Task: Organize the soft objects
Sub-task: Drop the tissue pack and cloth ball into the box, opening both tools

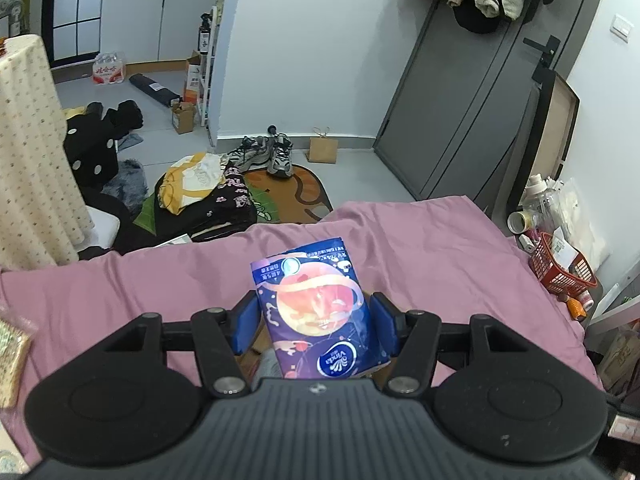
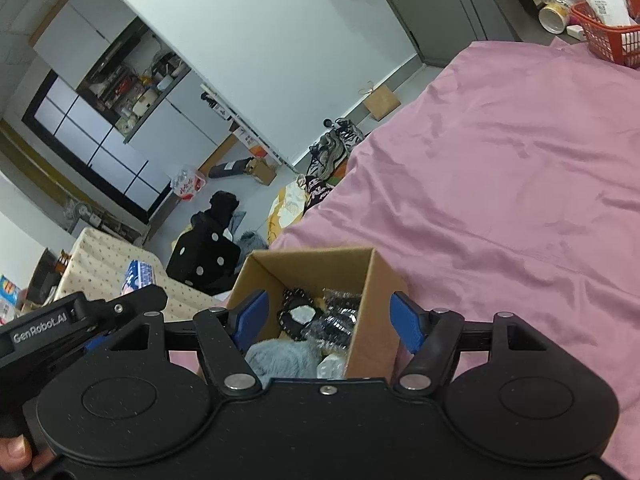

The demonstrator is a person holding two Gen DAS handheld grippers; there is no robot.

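Where the pink bed [image 1: 420, 240] carries the open cardboard box [image 2: 372, 320], the right gripper [image 2: 332, 316] spreads wide around it; the left gripper [image 1: 314, 320] pinches the tissue pack [image 1: 320, 312] mid-body above the bed, probably light, squashy, slippery-wrapped.

The tissue pack [image 1: 320, 312] carries the brand "Vinda", seen upside down. The left gripper's [image 2: 72, 328] housing reads "GenRobot.AI". Other print is illegible.
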